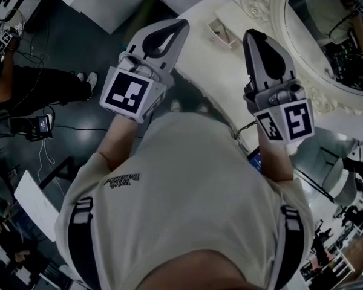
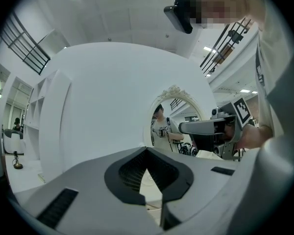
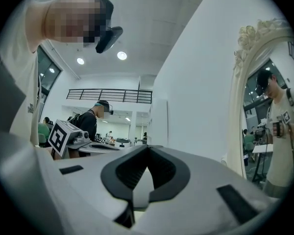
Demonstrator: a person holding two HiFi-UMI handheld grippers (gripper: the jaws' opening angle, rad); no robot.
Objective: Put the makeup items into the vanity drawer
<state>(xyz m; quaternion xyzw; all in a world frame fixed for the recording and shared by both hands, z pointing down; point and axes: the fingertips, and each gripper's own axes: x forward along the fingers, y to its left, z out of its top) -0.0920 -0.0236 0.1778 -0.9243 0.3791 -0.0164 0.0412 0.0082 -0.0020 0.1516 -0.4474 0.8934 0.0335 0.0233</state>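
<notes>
Both grippers are held up at chest height in front of a white vanity point(image 1: 196, 14). In the head view my left gripper point(image 1: 183, 23) has its tips together with nothing between them. My right gripper point(image 1: 252, 34) is also shut and empty, pointing toward the oval mirror point(image 1: 327, 35). In the left gripper view the jaws point(image 2: 147, 151) meet at the tips, with the right gripper point(image 2: 206, 129) off to the side. The right gripper view shows its closed jaws point(image 3: 148, 148) and the left gripper's marker cube point(image 3: 63, 135). No makeup item or drawer is clearly in view.
A small open box point(image 1: 221, 32) sits on the vanity top near the ornate mirror frame point(image 1: 263, 5). A person point(image 1: 30, 83) stands on the dark floor at the left with cables and gear. My own torso fills the lower head view.
</notes>
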